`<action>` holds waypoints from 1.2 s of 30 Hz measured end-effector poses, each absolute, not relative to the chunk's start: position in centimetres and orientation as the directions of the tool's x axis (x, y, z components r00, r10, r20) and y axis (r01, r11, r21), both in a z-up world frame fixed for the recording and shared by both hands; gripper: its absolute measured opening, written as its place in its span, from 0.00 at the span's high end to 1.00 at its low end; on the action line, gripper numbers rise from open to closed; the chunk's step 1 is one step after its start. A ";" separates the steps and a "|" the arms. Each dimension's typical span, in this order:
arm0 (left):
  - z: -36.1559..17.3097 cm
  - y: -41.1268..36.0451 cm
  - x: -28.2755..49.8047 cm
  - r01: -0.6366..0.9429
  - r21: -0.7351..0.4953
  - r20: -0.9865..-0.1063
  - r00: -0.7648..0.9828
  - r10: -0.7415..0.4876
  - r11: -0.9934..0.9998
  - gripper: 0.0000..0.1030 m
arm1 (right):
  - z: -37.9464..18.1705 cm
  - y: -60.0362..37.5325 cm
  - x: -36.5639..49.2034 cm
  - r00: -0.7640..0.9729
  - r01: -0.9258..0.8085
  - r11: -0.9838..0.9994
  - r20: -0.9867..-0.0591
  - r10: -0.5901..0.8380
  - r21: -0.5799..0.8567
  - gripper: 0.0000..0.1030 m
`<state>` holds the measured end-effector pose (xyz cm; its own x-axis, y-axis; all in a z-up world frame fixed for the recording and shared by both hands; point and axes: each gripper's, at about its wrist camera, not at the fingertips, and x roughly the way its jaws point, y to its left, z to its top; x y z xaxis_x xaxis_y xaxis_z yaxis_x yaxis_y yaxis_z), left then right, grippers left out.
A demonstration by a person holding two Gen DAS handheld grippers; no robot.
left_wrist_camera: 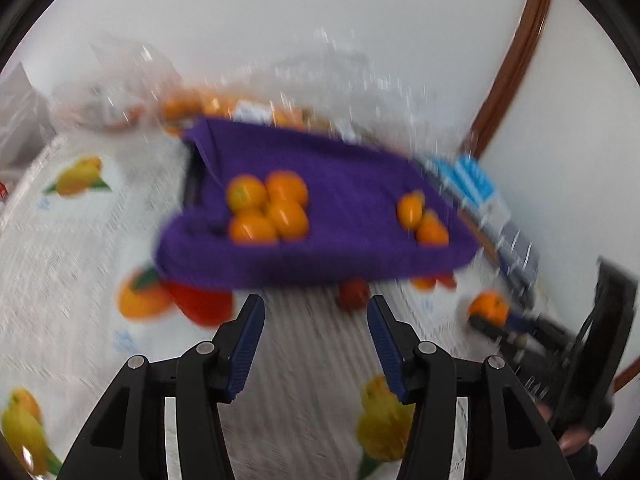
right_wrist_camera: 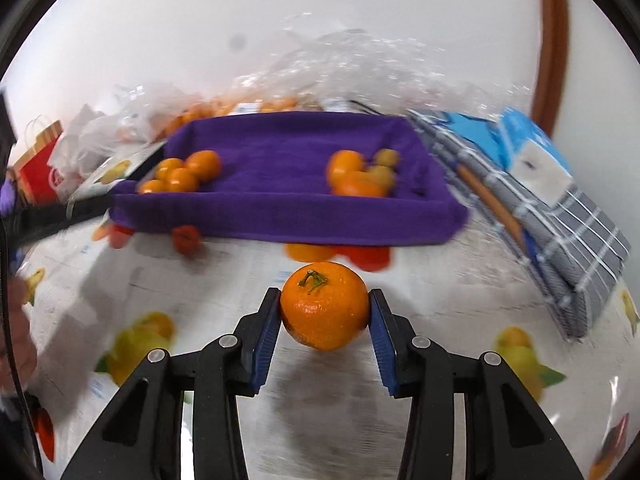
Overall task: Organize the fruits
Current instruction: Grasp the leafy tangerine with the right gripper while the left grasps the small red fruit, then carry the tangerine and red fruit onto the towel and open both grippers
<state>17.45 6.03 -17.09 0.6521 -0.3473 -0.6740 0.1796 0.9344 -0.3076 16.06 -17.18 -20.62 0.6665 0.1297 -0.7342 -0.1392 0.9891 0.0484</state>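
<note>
My right gripper (right_wrist_camera: pixel 324 306) is shut on an orange mandarin (right_wrist_camera: pixel 323 305) with a green stem, held above the fruit-print tablecloth in front of a purple cloth-lined tray (right_wrist_camera: pixel 288 216). The tray holds a cluster of mandarins at its left (right_wrist_camera: pixel 182 172) and a mixed group of orange and yellowish fruits at its right (right_wrist_camera: pixel 362 174). My left gripper (left_wrist_camera: pixel 316 316) is open and empty, in front of the same tray (left_wrist_camera: pixel 320 264). In the left wrist view the right gripper holds the mandarin (left_wrist_camera: pixel 489 306) at the right. The views are motion-blurred.
A small red fruit (right_wrist_camera: pixel 186 238) lies on the cloth before the tray's front left. Clear plastic bags with more oranges (right_wrist_camera: pixel 224 110) sit behind the tray. A folded grey checked towel (right_wrist_camera: pixel 560 216) with blue packs lies at the right. A red paper bag (right_wrist_camera: pixel 36 168) stands far left.
</note>
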 end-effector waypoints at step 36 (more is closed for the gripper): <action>-17.2 0.4 19.1 0.181 -0.294 -0.644 0.688 -0.335 0.938 0.76 | -20.2 -20.6 15.4 0.703 -0.113 0.958 -0.661 0.264 0.262 0.58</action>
<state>19.06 0.36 -17.23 0.6879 -0.3347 -0.6440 0.1814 0.9384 -0.2940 15.39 -20.63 -20.19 0.7025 0.2636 -0.6611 -0.1127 0.9584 0.2623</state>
